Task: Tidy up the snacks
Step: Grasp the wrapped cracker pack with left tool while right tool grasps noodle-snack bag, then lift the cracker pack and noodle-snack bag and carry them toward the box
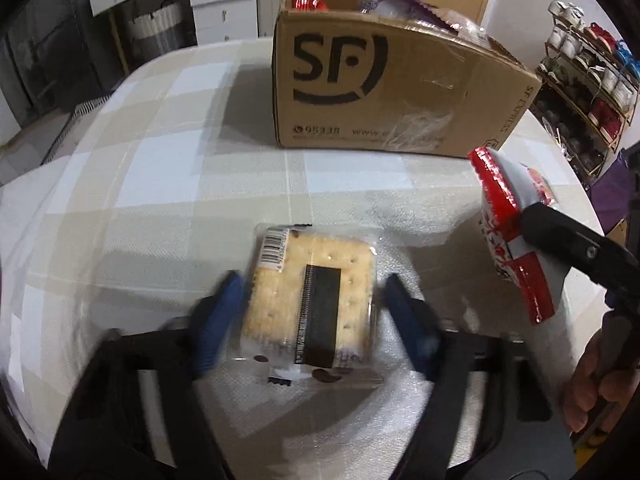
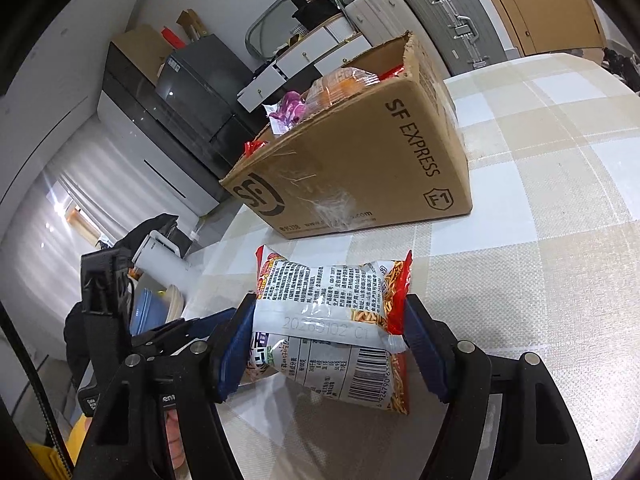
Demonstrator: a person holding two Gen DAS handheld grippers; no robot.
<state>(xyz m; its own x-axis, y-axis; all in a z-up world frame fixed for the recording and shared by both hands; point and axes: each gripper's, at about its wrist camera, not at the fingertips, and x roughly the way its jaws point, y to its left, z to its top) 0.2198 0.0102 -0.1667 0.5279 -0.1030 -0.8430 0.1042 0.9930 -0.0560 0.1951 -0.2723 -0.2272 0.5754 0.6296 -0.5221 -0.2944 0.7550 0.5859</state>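
Observation:
A clear packet of square crackers (image 1: pixel 312 300) lies flat on the checked tablecloth (image 1: pixel 160 184). My left gripper (image 1: pixel 312 320) straddles it with its blue pads (image 1: pixel 218 320) on either side. A narrow gap shows at the right pad, so it is open. My right gripper (image 2: pixel 328 340) is shut on a red and white noodle snack bag (image 2: pixel 332 312), held just above the table. In the left wrist view that snack bag (image 1: pixel 508 216) hangs at the right. The open cardboard box (image 1: pixel 380 92) (image 2: pixel 360 168) stands beyond both, with several snack bags in it.
Bare cloth lies between the packet and the box. A shoe rack (image 1: pixel 588 80) stands past the table's right edge. A person's hand (image 1: pixel 600 380) grips the right tool. White drawers (image 1: pixel 220 4) and suitcases (image 2: pixel 448 12) line the far wall.

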